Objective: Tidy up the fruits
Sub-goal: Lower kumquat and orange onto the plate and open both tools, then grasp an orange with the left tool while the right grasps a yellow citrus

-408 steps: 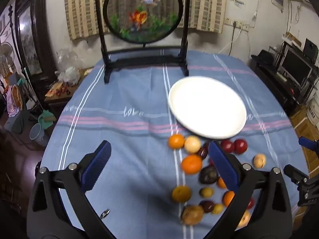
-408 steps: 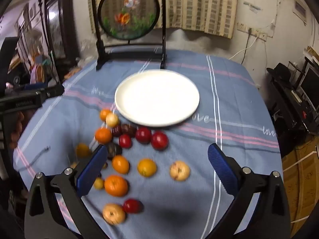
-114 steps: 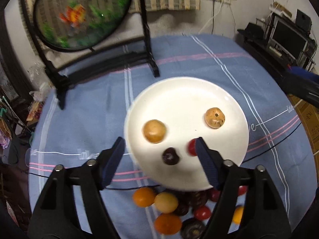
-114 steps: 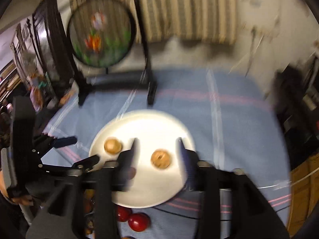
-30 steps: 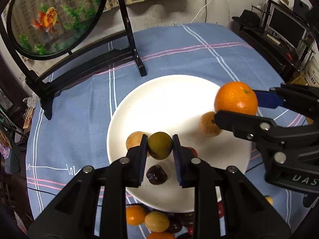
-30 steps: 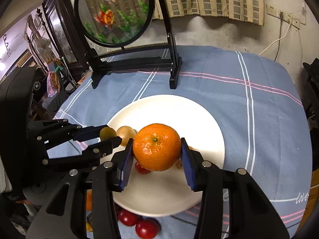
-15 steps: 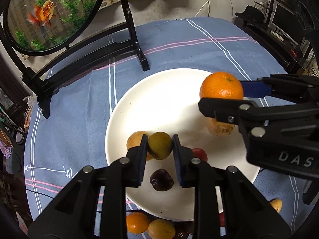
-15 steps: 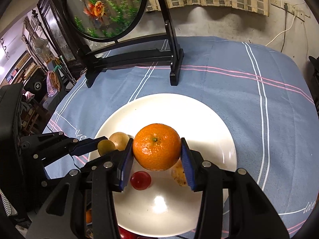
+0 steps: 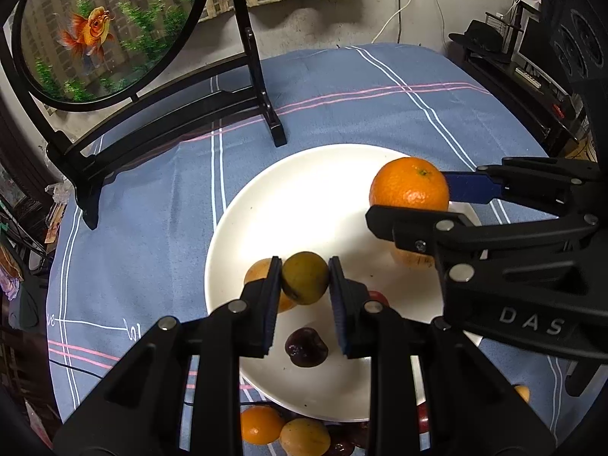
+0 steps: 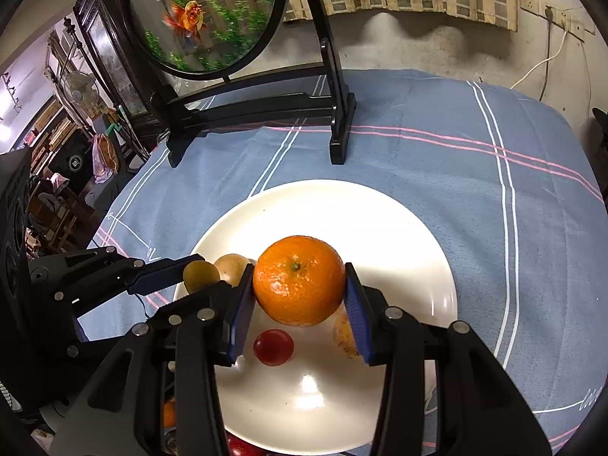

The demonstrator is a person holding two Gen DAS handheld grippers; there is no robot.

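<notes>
My left gripper [image 9: 305, 292] is shut on a small yellow-green fruit [image 9: 305, 277] and holds it over the left part of the white plate [image 9: 304, 197]. My right gripper [image 10: 300, 300] is shut on a large orange [image 10: 299, 280] above the plate's middle [image 10: 380, 228]; the orange also shows in the left wrist view [image 9: 409, 185]. On the plate lie a tan fruit [image 10: 232, 266], a red fruit [image 10: 273, 346], a dark fruit [image 9: 306, 346] and a tan fruit [image 10: 343, 336] partly hidden under the right gripper.
A round goldfish screen on a black stand [image 9: 262, 87] stands behind the plate on the blue cloth [image 9: 152, 190]. Loose fruits [image 9: 285, 431] lie on the cloth just in front of the plate. Furniture and shelves surround the table.
Both grippers have lowered and moved a little forward over the plate, each still holding its fruit. The fruits lying on the plate have not moved.
</notes>
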